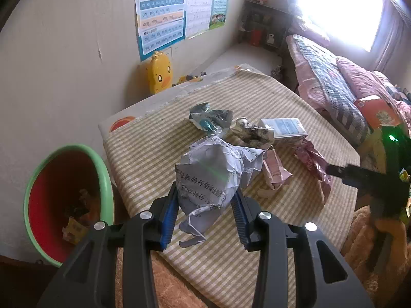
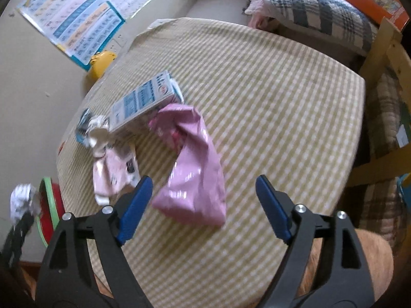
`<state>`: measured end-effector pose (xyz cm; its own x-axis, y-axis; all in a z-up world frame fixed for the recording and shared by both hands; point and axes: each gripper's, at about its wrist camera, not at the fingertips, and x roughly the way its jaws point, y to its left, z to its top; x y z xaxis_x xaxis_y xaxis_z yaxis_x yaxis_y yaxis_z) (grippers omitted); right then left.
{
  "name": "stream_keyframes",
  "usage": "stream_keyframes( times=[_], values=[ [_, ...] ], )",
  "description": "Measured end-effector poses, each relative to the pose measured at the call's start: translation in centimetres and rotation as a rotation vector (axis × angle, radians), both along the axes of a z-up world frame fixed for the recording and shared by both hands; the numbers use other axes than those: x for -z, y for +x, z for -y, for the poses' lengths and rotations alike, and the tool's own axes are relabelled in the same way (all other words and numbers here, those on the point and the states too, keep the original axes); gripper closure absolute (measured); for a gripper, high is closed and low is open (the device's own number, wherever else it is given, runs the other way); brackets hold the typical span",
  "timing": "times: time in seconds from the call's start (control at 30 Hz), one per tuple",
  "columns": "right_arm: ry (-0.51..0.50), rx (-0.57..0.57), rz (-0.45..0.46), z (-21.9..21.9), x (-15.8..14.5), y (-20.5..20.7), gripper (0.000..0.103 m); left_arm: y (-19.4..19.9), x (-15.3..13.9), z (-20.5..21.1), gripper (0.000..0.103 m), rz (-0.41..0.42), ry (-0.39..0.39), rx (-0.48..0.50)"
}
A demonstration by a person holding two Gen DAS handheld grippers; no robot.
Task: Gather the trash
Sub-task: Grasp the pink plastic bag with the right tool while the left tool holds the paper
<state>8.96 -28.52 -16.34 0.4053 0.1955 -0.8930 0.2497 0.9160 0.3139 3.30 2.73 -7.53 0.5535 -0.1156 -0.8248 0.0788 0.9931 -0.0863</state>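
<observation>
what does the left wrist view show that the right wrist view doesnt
Only the left wrist view: the left claw shut on the crumpled printed paper, the inside of the red bin with trash in it, the teal wrapper seen clearly, and the bright window.

Only the right wrist view: the right claw, open with nothing between its pads, just short of the pink bag.

Both: the checked tablecloth, the white and blue box, the pink bag, the wall charts and the bin.
</observation>
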Motion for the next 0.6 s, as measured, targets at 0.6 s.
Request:
stream_keyframes(
  times=[0.6],
  values=[
    [0.042, -0.122, -0.069, -3.4, 1.2, -1.2, 0.059, -0.7, 1.1, 0.5, 0.065, -0.045, 0.011, 0.019]
  ],
)
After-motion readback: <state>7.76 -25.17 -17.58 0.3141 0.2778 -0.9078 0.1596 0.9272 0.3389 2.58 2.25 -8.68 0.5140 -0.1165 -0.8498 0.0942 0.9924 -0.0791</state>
